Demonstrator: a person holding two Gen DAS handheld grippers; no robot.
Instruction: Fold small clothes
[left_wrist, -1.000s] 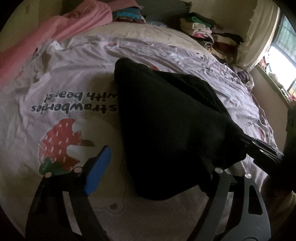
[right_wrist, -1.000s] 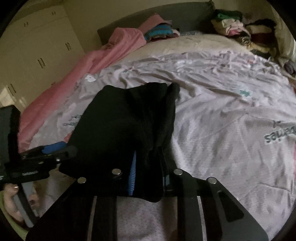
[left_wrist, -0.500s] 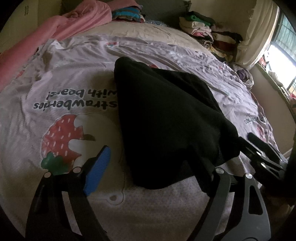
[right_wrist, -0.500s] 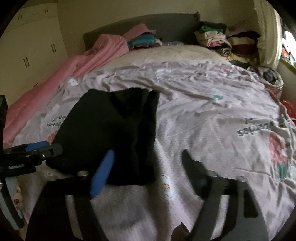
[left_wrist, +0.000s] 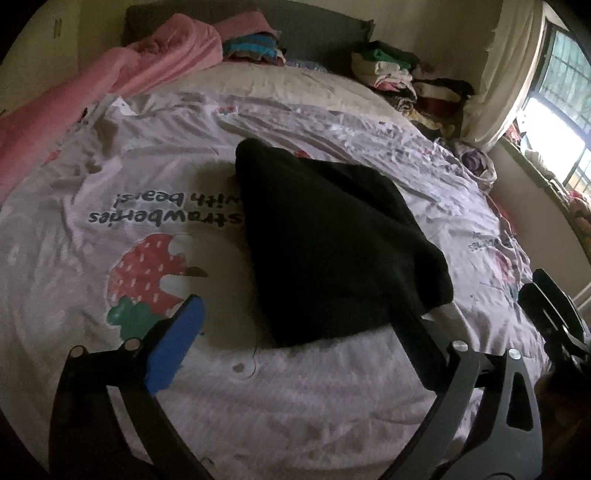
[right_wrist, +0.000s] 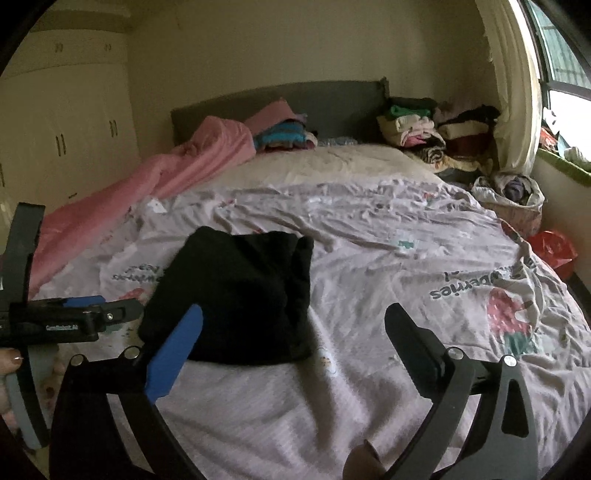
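Observation:
A folded black garment (left_wrist: 328, 240) lies flat on the pale lilac bedcover (left_wrist: 110, 177) with the strawberry print. It also shows in the right wrist view (right_wrist: 240, 291). My left gripper (left_wrist: 295, 328) is open and empty, its fingers just short of the garment's near edge, the dark right finger (left_wrist: 417, 332) close beside its corner. My right gripper (right_wrist: 295, 343) is open and empty, raised back from the garment, which lies ahead and to its left. The left gripper also shows at the left edge of the right wrist view (right_wrist: 74, 321).
A pink blanket (right_wrist: 155, 177) runs along the left side of the bed. Stacks of folded clothes (right_wrist: 424, 125) sit at the headboard and far right corner. A bag of clothes (right_wrist: 513, 195) and a red bag (right_wrist: 554, 251) stand by the window wall.
My right gripper let go of the black garment, opened and pulled back and up. The garment dropped flat onto the bedcover. My left gripper drew back a little.

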